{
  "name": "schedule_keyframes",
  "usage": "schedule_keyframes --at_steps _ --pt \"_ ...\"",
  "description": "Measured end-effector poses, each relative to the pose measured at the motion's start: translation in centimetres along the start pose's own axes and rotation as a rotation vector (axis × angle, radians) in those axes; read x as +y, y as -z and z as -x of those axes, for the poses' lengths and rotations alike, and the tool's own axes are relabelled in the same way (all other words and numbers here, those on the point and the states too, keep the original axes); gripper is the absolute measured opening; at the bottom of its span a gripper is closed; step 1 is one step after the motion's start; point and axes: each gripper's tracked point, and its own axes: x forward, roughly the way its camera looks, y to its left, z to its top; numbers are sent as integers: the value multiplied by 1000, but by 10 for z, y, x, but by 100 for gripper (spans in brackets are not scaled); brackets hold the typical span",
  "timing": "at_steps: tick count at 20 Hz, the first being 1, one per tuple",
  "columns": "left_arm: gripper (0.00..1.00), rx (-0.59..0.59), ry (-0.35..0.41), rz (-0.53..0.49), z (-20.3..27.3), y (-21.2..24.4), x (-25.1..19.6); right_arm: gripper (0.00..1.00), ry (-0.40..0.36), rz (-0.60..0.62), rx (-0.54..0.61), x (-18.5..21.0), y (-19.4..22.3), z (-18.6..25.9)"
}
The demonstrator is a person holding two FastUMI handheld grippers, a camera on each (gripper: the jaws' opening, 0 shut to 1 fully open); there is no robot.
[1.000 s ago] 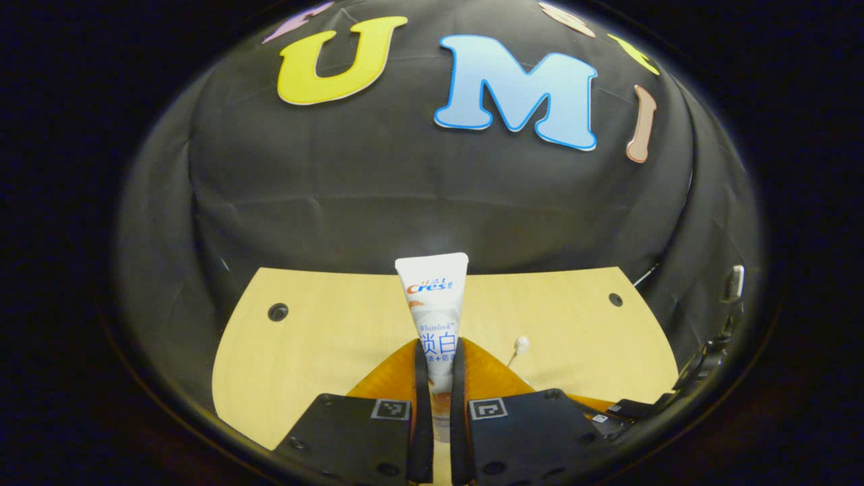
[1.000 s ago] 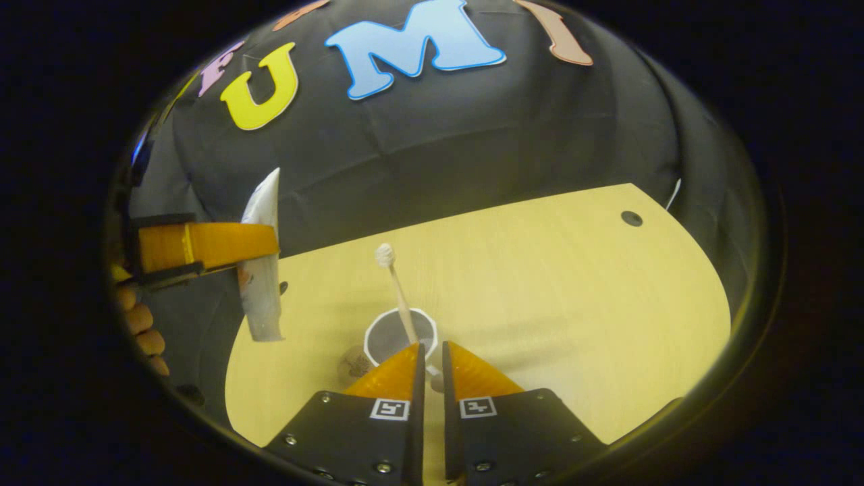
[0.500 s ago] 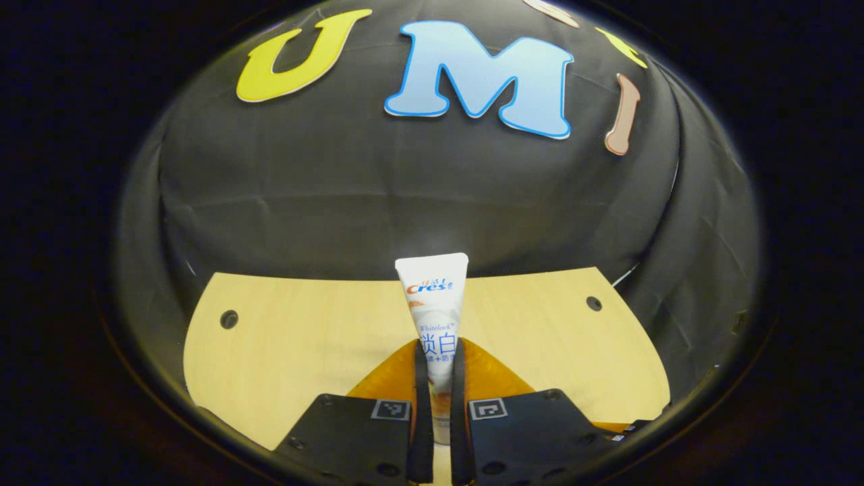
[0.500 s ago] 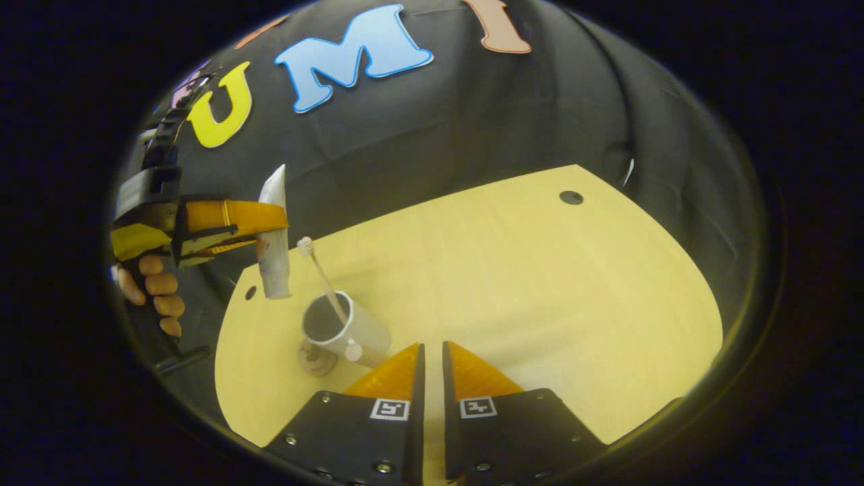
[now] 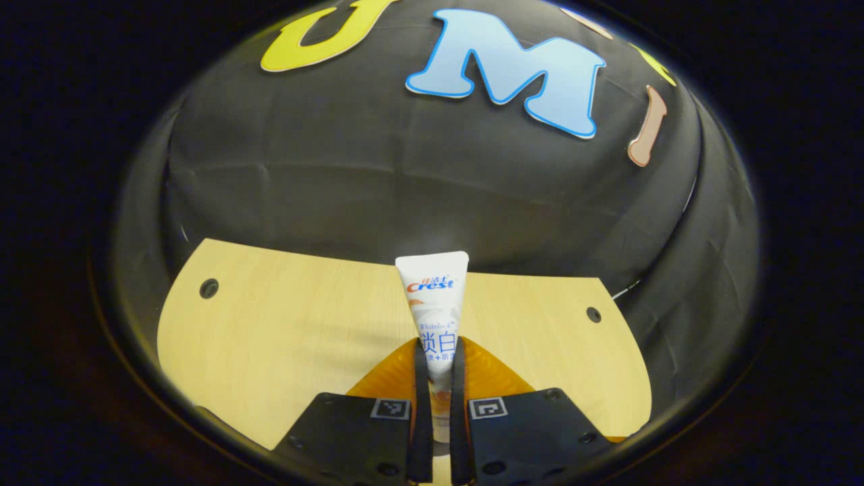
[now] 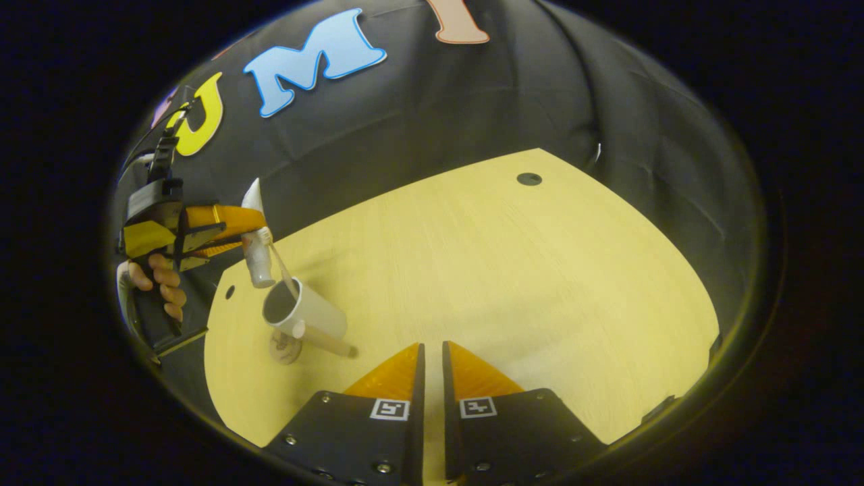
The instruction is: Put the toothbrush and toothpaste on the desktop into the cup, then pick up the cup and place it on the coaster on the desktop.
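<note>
At ten o'clock in the right gripper view, your left hand-held gripper point(image 6: 233, 226) is clamping the toothpaste point(image 6: 257, 260) cap-down, probably to drop it into the cup point(image 6: 304, 316), while your right hand-held gripper point(image 6: 430, 358) is idling nearly closed and empty.

Staged recording booth, not a lived-in room: black cloth wall point(image 6: 526, 101) draped behind and around a bare pale-wood counter point(image 6: 513, 283) with cable holes point(image 6: 529, 179); dim surroundings, light falling on the counter.

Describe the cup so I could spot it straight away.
Find the pale wooden desktop in the right gripper view, then its near-left corner. There stands a white cup with a toothbrush slanting out, just below the toothpaste tube held in the left tongs.
</note>
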Motion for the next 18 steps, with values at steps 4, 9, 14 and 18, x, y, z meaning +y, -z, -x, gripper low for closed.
schedule_keyframes --at_steps 4,9,14,18 --pt "17 3 -12 2 -7 11 1 12 10 -15 6 -13 6 -1" --pt "18 7 -37 -26 -9 33 3 12 18 -29 18 -25 8 -1" --pt "23 -27 -70 -62 -7 43 3 12 17 -38 35 -36 16 -3" --pt "31 -35 -53 -57 2 48 -2 12 7 -37 40 -37 16 -5"
